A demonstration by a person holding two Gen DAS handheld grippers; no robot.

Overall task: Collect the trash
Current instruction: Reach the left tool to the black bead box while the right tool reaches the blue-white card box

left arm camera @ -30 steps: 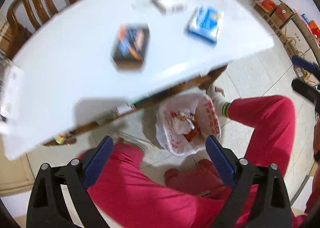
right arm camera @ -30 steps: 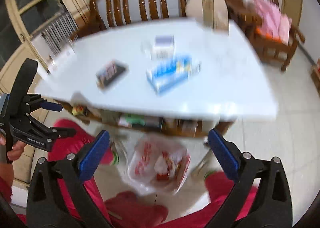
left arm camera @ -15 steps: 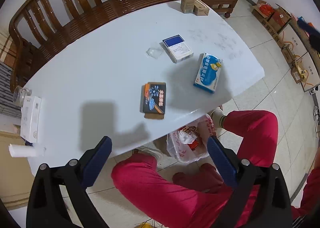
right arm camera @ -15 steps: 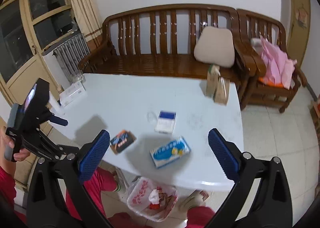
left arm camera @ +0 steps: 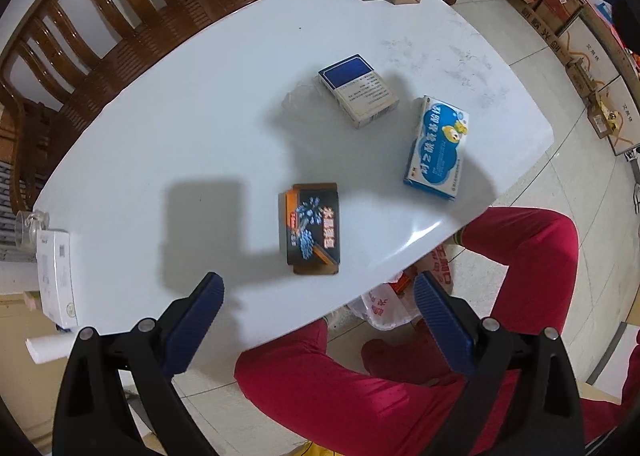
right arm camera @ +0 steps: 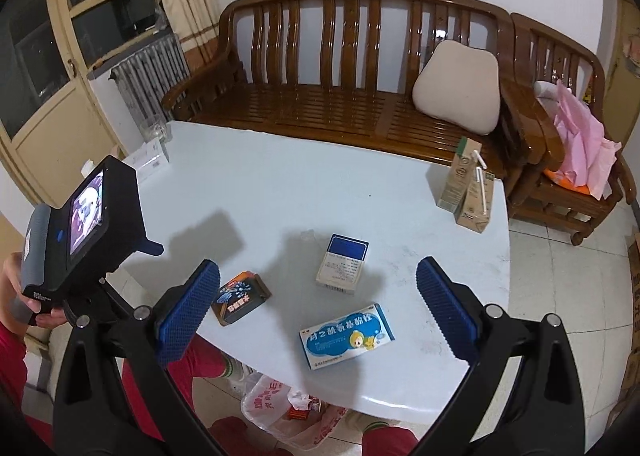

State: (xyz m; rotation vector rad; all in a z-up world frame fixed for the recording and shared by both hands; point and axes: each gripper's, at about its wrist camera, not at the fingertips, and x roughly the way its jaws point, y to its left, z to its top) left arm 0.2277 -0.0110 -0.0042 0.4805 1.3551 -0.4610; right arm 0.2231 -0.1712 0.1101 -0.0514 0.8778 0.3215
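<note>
The left gripper (left arm camera: 318, 306) and the right gripper (right arm camera: 318, 306) both hang above the near edge of the white table (left arm camera: 160, 144), each with jaws spread wide and holding nothing. Below the edge, between the person's red trouser legs (left arm camera: 320, 380), a plastic bag (right arm camera: 276, 408) with trash stands on the floor. On the table lie a black box (left arm camera: 314, 228), then a blue and white box (left arm camera: 438, 150), and further a white box with blue top (left arm camera: 358, 90). At the far corner stand two drink cartons (right arm camera: 466, 188).
</note>
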